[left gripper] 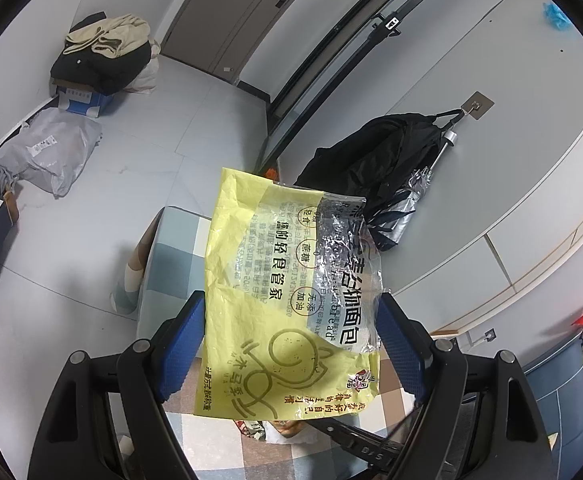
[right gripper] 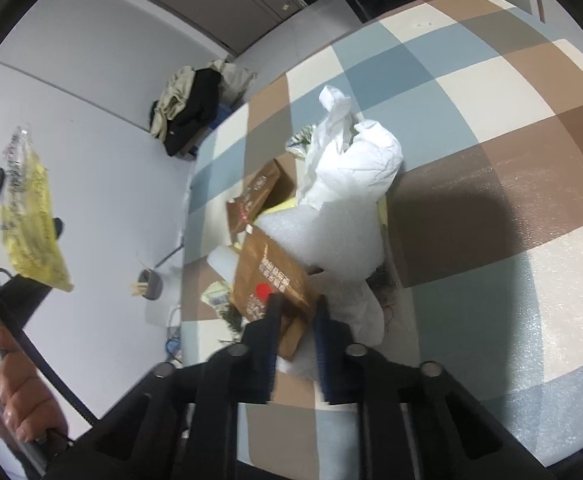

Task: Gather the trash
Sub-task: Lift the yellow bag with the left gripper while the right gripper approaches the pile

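Observation:
My left gripper (left gripper: 291, 344) holds a yellow bread wrapper (left gripper: 275, 280) with a clear crinkled part, between its blue pads, lifted over the edge of the checked table (left gripper: 171, 256). The same wrapper shows at the left of the right wrist view (right gripper: 31, 208), hanging above the floor. My right gripper (right gripper: 297, 320) is over a trash pile on the checked tablecloth (right gripper: 491, 160); its jaws are narrowly apart around the edge of a brown paper package (right gripper: 271, 276) with a red dot. White foam sheet (right gripper: 323, 236), a white plastic bag (right gripper: 355, 156) and a second brown box (right gripper: 259, 196) lie beside it.
On the floor lie a grey parcel bag (left gripper: 47, 152), a blue box with clothes piled on it (left gripper: 103, 60), and a grey cup with sticks (right gripper: 149, 284). A black bag and folded umbrella (left gripper: 391, 172) hang on the cabinet wall.

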Motion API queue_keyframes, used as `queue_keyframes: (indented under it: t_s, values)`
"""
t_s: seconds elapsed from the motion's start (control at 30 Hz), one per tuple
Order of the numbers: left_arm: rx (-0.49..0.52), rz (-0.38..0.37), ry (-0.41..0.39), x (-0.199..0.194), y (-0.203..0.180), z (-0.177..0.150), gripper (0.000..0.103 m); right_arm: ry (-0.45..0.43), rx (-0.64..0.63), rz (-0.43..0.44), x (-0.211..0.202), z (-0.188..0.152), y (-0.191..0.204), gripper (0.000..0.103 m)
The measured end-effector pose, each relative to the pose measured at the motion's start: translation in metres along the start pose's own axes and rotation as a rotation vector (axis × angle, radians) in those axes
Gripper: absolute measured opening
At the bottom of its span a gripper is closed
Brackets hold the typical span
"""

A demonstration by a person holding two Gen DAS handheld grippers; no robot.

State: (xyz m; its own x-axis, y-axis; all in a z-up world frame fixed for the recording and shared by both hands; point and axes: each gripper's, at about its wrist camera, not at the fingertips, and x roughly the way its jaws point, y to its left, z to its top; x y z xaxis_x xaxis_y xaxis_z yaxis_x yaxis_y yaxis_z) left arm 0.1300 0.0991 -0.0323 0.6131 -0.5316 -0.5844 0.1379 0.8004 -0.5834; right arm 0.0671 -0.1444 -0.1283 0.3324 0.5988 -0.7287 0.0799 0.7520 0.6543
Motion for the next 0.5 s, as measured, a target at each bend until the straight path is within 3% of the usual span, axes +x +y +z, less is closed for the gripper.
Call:
queue_keyframes:
  t_s: [0.5]
  values:
    - [0.005, 0.035, 0.012, 0.006, -0.002, -0.006, 0.08, -0.081, -0.146, 0.078, -0.042, -0.003, 0.03, 0.002]
